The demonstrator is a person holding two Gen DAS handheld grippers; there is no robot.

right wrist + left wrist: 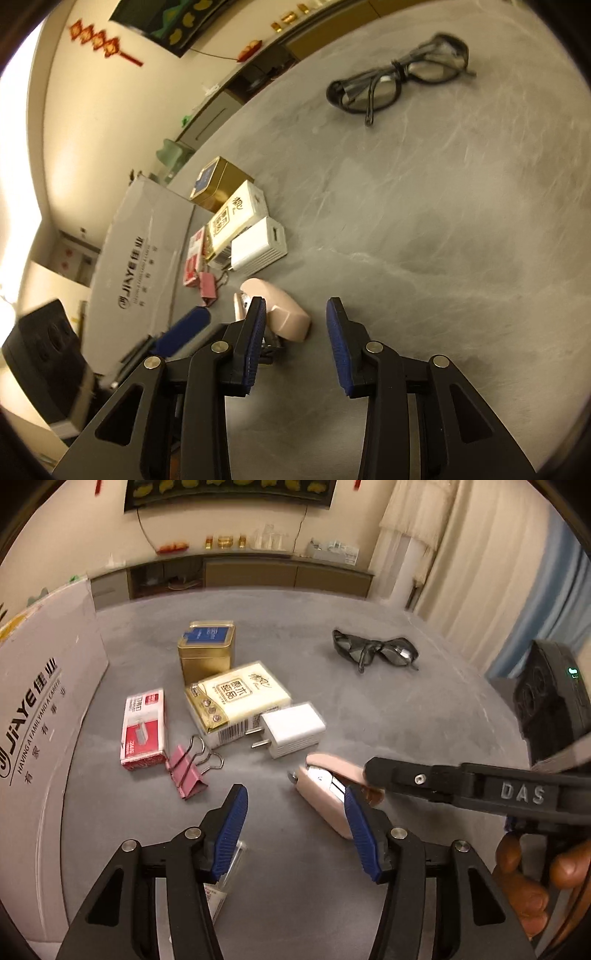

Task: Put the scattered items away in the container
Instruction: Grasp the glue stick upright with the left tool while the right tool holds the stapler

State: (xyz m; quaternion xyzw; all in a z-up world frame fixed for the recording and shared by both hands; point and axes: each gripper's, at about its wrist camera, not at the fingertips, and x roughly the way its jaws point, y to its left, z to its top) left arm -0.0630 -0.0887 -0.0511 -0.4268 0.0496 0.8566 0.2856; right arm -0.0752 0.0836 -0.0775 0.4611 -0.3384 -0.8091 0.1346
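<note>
While I hold both grippers low over the grey table [424, 709], my left gripper [295, 805] stands wide open with nothing between its 2 blue pads. The pink stapler [328, 794] lies just ahead of its right-hand finger, partly hidden behind that pad. My right gripper [295, 321] is open too, its jaws spread and empty — the stapler [284, 314] sits against the outer side of its left finger, not between the pads.

Beyond the stapler the other items cluster together: a white charger plug [291, 731], a tissue pack [236, 701], a gold tin [207, 650], a red staple box [142, 731] and a pink binder clip [186, 775]. The black glasses [376, 650] lie well apart, further out on the table. The cardboard container [40, 716] stands along the left edge — its printed wall faces the cluster.
</note>
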